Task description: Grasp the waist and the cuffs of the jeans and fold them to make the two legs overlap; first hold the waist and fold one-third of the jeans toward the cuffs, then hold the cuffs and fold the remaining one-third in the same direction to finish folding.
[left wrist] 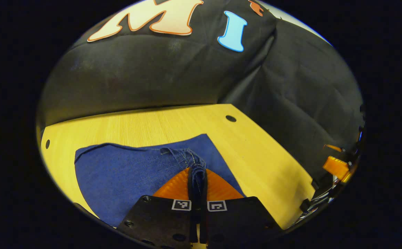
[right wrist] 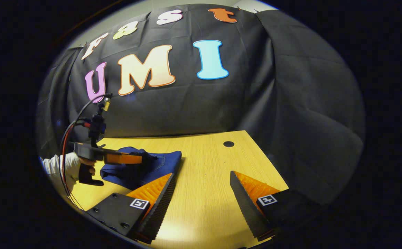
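Left gripper is pinching a hem of the jeans; right gripper is spread, empty, over the table. Jeans sit at ten o'clock from it, folded small, probably nearly done.
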Demonstrator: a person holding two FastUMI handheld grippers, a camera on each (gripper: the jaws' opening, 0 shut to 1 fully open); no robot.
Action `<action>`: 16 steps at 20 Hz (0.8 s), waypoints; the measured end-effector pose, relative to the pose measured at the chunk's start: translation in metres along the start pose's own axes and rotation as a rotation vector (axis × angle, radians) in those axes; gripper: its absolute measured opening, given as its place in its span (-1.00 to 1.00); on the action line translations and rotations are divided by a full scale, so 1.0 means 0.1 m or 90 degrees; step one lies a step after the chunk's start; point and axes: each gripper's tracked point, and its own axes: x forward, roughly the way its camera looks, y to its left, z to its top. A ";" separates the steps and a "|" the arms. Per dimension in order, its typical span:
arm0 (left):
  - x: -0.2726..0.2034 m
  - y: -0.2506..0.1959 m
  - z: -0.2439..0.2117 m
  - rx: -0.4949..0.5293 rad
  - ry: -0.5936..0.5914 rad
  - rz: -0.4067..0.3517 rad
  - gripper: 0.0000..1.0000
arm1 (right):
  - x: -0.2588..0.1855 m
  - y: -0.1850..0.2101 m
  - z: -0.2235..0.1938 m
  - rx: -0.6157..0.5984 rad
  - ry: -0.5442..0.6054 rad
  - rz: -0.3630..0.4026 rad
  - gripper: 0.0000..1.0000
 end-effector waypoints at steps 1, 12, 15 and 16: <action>0.01 -0.04 -0.04 0.001 -0.003 0.000 -0.92 | 0.01 0.02 0.01 -0.003 -0.005 0.009 0.96; -1.62 0.01 0.87 0.029 -0.288 0.172 0.91 | -0.29 1.05 1.07 0.023 -0.197 0.117 0.96; -2.20 0.02 0.95 0.040 -0.335 0.192 0.91 | -0.54 1.40 1.37 0.048 -0.258 0.126 0.94; -2.36 0.05 0.96 0.045 -0.350 0.201 0.91 | -0.64 1.50 1.43 0.051 -0.275 0.128 0.94</action>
